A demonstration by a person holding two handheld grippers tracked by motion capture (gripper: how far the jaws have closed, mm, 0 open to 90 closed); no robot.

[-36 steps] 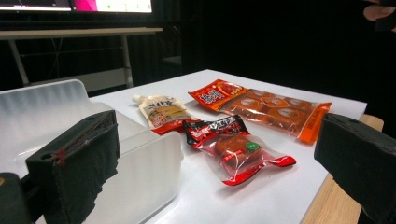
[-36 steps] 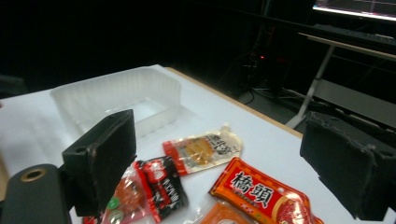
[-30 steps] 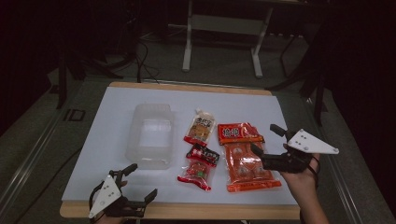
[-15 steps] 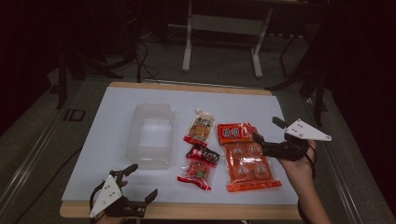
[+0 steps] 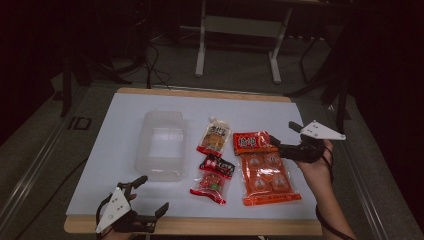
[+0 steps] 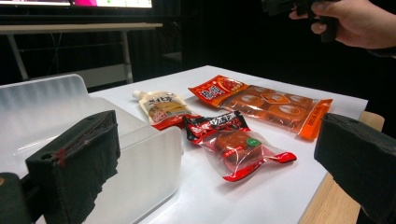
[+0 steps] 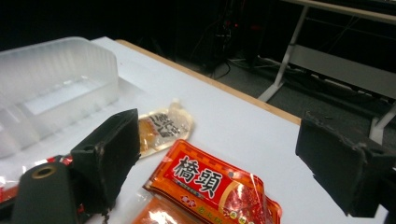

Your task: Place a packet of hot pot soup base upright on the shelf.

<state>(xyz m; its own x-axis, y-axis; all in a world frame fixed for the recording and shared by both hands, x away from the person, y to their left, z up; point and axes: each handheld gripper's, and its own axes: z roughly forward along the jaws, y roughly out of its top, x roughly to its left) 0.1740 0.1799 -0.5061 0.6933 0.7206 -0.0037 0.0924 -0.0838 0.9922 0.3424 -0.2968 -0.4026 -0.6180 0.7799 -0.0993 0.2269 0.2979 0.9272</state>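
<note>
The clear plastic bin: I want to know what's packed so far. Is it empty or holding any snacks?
Empty. The clear plastic bin shows only its bare floor; all three snack packets lie on the table beside it.

The right gripper hovers with jaws apart just beside the top right corner of the large orange packet. The left gripper, jaws apart, sits at the near desk edge. A clear plastic container, a spouted pouch and a small red packet lie between them.
</note>
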